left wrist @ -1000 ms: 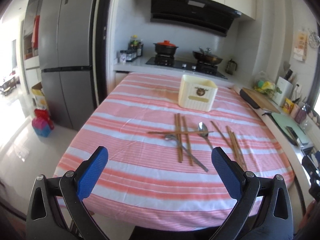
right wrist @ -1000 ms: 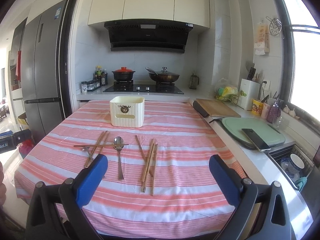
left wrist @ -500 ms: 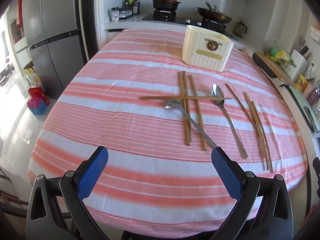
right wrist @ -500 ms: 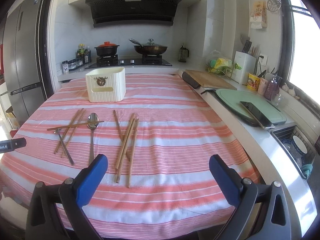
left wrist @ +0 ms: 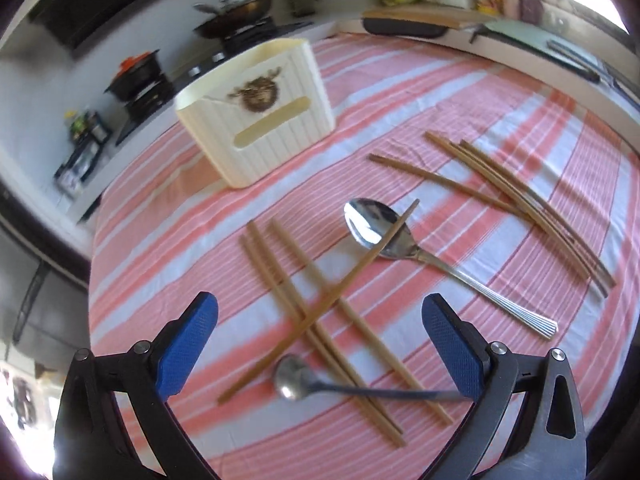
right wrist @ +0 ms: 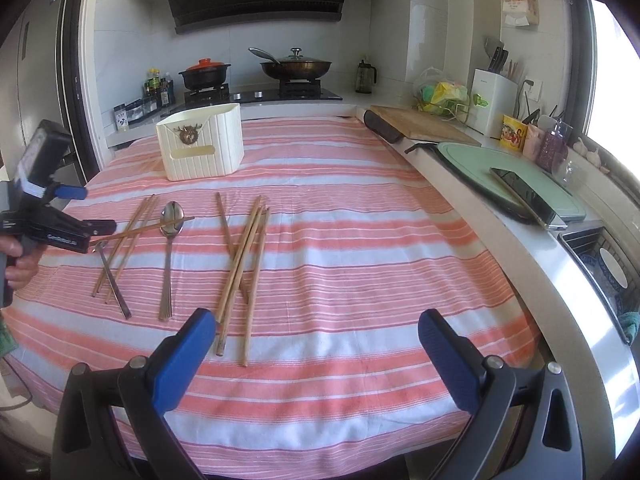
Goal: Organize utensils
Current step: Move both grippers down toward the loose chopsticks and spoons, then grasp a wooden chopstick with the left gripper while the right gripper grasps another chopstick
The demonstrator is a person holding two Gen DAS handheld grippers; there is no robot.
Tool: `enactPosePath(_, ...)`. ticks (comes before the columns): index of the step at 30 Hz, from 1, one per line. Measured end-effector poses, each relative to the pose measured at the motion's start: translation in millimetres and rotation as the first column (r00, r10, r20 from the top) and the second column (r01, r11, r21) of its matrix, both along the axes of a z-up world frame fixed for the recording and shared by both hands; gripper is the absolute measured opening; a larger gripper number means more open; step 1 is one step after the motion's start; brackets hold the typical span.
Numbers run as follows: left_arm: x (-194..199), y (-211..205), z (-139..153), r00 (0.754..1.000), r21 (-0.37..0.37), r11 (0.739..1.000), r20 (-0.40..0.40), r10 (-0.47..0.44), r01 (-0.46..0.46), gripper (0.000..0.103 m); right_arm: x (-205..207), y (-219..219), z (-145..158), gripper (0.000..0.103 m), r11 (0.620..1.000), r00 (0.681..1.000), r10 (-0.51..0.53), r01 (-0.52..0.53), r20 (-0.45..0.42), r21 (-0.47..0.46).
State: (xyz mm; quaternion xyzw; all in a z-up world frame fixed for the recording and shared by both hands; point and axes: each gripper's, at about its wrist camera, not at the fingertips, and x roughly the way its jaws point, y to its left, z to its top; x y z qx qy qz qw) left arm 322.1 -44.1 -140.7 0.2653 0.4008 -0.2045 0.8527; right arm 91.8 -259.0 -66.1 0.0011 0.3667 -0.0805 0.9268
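Both jaws stand wide apart, gripping nothing. Left gripper (left wrist: 320,344) hangs low over the near cluster: three chopsticks (left wrist: 320,320) side by side, a fourth chopstick (left wrist: 332,296) laid across them with its tip on the large spoon (left wrist: 384,232), and a small spoon (left wrist: 296,378) nearest the gripper. Beyond the large spoon stands the cream utensil holder (left wrist: 260,120). Right gripper (right wrist: 316,344) hovers above the striped worktop (right wrist: 360,240), near the other chopstick bundle (right wrist: 244,256).
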Motion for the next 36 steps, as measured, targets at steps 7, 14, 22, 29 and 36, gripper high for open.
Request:
enactPosePath(7,33.8,-30.6,-37.4,0.984,0.102,0.983,-0.112,-0.140,0.151,0.073,-4.1,-8.4,-3.6,0.103,0.999,0.998,-0.048,0.048,-0.030,0.007)
enactPosePath(14,57.8,-25.4,-38.9,0.958,0.006,0.988,-0.245,-0.148,0.155,0.014,1.6,-9.4,-10.4,0.103,0.998,0.997,-0.052,0.053,-0.060,0.018)
enactPosePath(22,60.9,22.1,-16.0,0.974,-0.120,0.991,-0.225,0.029,-0.057,0.006,20.4,-17.7,-12.4,0.103,0.997,0.999,-0.022,0.026,-0.050,0.067)
enactPosePath(29,51.3,119.2,-5.7,0.875,-0.213,0.872,-0.319,0.365,-0.441,0.005,72.5,-18.4,-38.7,0.083,0.985,0.989,0.096,-0.078,-0.113,0.157)
enactPosePath(36,22.4,160.2,-27.6,0.786,-0.204,0.775,-0.337,0.519,-0.598,0.005,127.5,7.0,-82.1,0.034,0.956,0.932,0.244,-0.185,-0.268,0.227)
